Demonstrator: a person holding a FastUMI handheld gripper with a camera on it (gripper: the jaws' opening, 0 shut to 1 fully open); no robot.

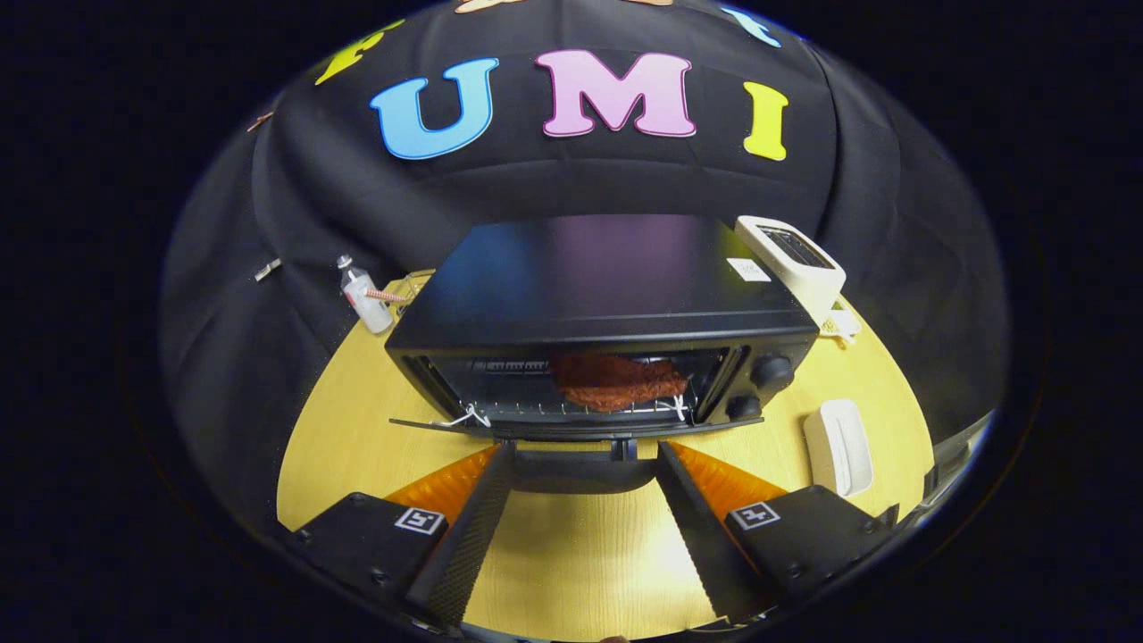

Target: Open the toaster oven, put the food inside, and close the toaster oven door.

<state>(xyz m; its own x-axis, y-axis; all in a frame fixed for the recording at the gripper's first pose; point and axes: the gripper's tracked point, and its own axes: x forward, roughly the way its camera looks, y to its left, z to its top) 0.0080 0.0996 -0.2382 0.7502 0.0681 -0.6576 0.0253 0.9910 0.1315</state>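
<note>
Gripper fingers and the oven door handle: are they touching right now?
Cannot tell. In the gripper view the open gripper straddles the door handle of the toaster oven; both fingertips sit at the handle's ends, with no plain gap or contact.

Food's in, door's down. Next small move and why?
Probably lift the door shut. The food already lies on the rack inside the toaster oven, and the open gripper straddles the door's handle, fingers either side.
</note>
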